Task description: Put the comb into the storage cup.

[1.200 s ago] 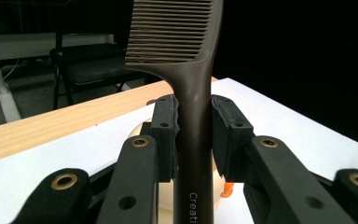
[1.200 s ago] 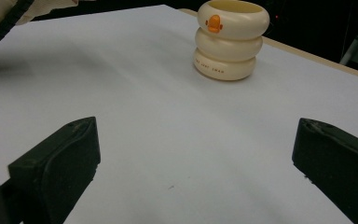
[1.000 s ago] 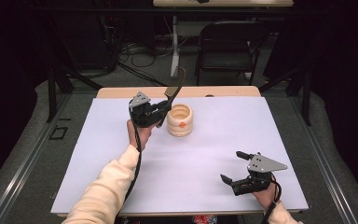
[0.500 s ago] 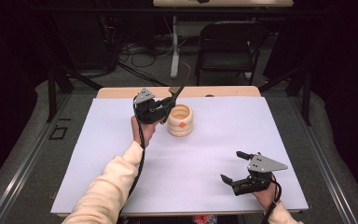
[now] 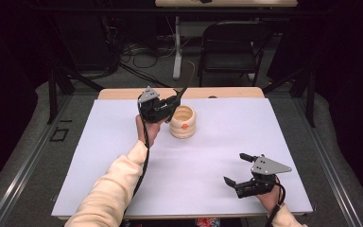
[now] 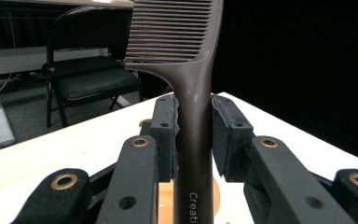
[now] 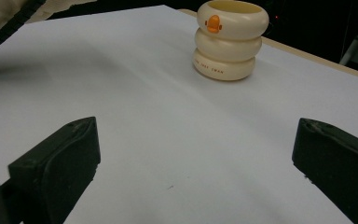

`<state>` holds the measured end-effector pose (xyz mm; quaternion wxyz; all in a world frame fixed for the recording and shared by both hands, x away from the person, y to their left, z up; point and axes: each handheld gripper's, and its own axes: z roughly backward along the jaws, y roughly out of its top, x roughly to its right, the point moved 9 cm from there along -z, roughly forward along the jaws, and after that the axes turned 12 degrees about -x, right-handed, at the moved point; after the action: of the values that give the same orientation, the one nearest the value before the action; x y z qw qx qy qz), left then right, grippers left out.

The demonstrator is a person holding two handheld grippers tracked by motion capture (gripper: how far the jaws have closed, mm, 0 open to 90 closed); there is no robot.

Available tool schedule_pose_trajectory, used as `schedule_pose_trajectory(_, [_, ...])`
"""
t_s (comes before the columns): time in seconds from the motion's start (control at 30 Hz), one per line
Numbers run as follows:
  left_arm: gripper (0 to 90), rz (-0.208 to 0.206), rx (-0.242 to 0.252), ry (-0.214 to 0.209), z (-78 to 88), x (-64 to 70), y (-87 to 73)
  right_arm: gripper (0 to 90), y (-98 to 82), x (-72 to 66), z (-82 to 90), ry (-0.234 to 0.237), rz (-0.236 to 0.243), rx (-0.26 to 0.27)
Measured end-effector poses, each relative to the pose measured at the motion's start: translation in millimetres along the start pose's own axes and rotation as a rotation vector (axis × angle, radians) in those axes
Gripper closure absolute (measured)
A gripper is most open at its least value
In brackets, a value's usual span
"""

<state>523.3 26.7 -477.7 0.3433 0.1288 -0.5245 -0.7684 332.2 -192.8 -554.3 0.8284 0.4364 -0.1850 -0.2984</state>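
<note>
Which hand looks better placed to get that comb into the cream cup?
Left. Its tongs already clamp the comb right beside the cup. The right tongs sit open and empty near the table's front edge, well away.

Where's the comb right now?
The comb is clamped in the left gripper, held just left of the cream cup near the table's far edge.
</note>
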Motion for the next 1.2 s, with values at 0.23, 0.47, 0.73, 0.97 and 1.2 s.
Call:
schedule_pose_trajectory(0.23, [72.0,-0.006,0.009,-0.006,-4.5,2.6,5.0,0.4,-0.1,0.1,0.3,0.000,-0.002,0.000])
schedule_pose_trajectory(0.47, [72.0,-0.011,0.023,-0.004,-8.5,4.0,8.4,0.4,0.1,0.4,0.5,-0.002,0.001,0.002])
schedule_pose_trajectory(0.73, [72.0,-0.008,0.039,-0.007,-12.1,3.7,10.8,0.4,0.1,0.6,0.5,-0.003,0.001,0.003])
schedule_pose_trajectory(0.97, [72.0,-0.016,0.044,-0.006,-16.0,4.2,12.7,0.4,0.0,0.6,0.5,-0.002,0.001,0.002])
schedule_pose_trajectory(1.2, [72.0,-0.019,0.052,-0.004,-19.1,5.1,16.1,0.4,0.0,0.9,0.5,-0.004,0.002,0.002])
